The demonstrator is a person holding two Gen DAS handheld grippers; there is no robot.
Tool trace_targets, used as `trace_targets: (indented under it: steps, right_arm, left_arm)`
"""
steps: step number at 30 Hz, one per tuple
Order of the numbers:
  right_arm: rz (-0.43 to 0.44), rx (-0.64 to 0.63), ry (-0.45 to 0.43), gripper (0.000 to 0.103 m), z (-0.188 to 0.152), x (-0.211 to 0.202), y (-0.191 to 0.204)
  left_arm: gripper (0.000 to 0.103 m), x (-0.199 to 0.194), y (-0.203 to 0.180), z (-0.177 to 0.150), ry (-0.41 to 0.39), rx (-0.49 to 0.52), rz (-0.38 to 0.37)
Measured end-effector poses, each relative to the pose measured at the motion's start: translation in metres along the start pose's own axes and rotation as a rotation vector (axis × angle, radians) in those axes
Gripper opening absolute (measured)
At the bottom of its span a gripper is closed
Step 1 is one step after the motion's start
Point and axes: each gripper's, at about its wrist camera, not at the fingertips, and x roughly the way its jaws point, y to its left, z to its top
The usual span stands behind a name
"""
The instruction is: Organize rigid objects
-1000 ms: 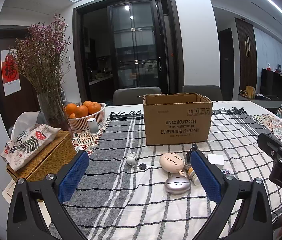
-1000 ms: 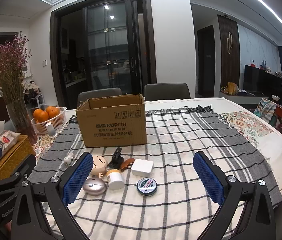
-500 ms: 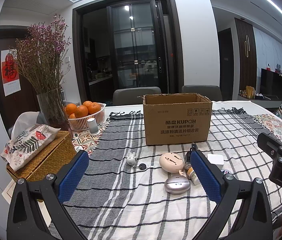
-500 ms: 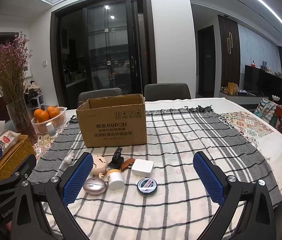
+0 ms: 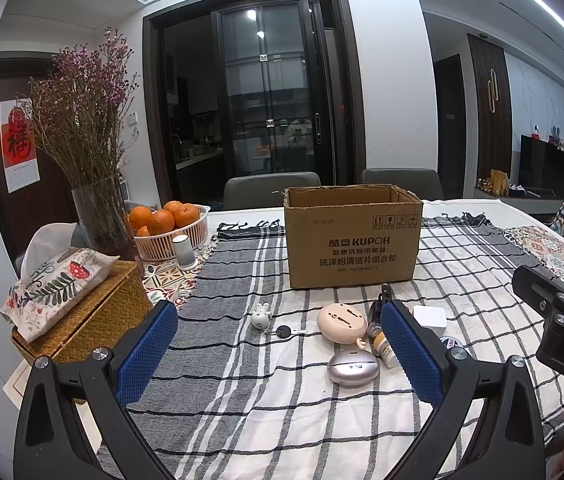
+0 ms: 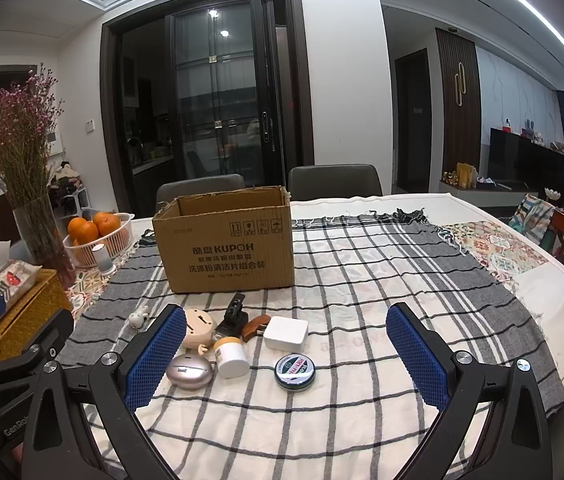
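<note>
An open cardboard box (image 5: 352,236) (image 6: 227,242) stands on the checked cloth. In front of it lie several small items: a silver oval case (image 5: 353,366) (image 6: 189,372), a beige round toy (image 5: 341,318) (image 6: 198,327), a white jar (image 6: 231,356), a round tin (image 6: 294,371), a white square block (image 6: 286,333), a black clip (image 6: 233,312), a brown piece (image 6: 255,326), and a white figurine with a key (image 5: 261,315). My left gripper (image 5: 277,354) is open and empty, held above the cloth. My right gripper (image 6: 286,358) is open and empty, near the tin.
At the left stand a wicker box (image 5: 89,320) with a tissue pack, a glass vase of dried flowers (image 5: 101,216), a basket of oranges (image 5: 165,228) and a small white cylinder (image 5: 182,250). Two chairs stand behind the table. The table edge (image 6: 558,304) runs along the right.
</note>
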Motion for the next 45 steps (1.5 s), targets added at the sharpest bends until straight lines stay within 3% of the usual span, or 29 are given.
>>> trace_targets:
  steps: [10,27,35,45]
  right_arm:
    - [-0.004,-0.003,0.026,0.101,-0.005,0.007,0.000]
    - [-0.022,-0.018,0.231,0.100,-0.036,0.081,-0.014]
    - [0.014,-0.012,0.328,0.087,-0.051,0.119,-0.018]
    - [0.021,-0.048,0.407,0.078,-0.066,0.154,-0.022]
  left_arm:
    - [0.103,0.012,-0.004,-0.005,0.055,0.000,-0.039]
    - [0.103,0.086,-0.034,-0.038,0.246,0.124,-0.152]
    - [0.097,0.117,-0.047,-0.052,0.307,0.168,-0.203]
    - [0.090,0.148,-0.056,-0.064,0.380,0.189,-0.254]
